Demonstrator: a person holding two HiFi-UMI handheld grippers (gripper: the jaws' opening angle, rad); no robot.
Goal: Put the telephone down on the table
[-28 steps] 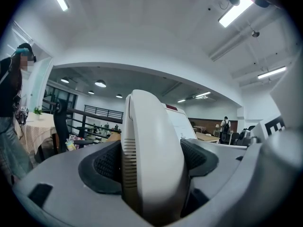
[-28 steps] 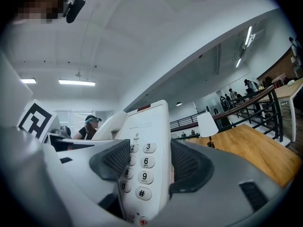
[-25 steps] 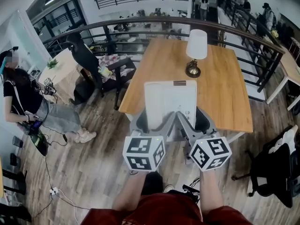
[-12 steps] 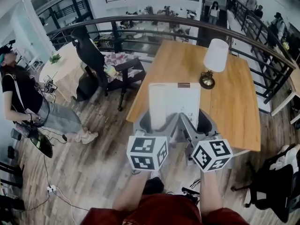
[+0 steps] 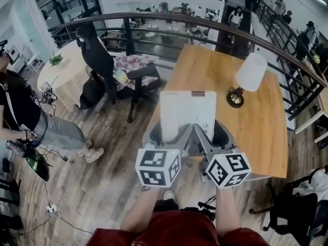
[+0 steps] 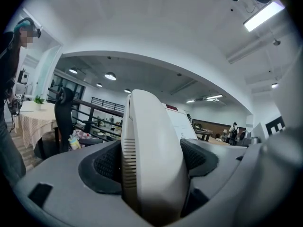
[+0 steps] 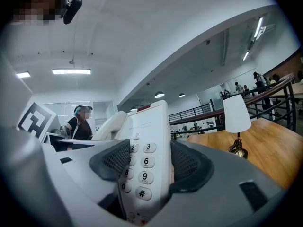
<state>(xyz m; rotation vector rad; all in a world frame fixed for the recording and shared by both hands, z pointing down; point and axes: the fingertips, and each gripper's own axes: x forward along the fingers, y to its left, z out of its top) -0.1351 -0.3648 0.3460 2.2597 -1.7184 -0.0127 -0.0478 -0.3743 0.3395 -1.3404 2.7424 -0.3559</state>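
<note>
A white telephone (image 5: 187,114) is held up in the air in front of me, above the near left edge of the wooden table (image 5: 256,122). My left gripper (image 5: 166,133) is shut on its handset side (image 6: 151,160). My right gripper (image 5: 210,133) is shut on the keypad side (image 7: 144,162), where the number keys show between the dark pads. The phone's underside is hidden.
A table lamp (image 5: 245,83) with a white shade stands on the table's right middle (image 7: 236,124). A black office chair (image 5: 110,68) and a round table (image 5: 66,73) stand to the left, a person (image 5: 20,117) at the far left. A curved railing (image 5: 205,24) runs behind.
The view has shifted: the table and lamp now sit further right and lower in the picture. Both grippers still hold the phone the same way.
</note>
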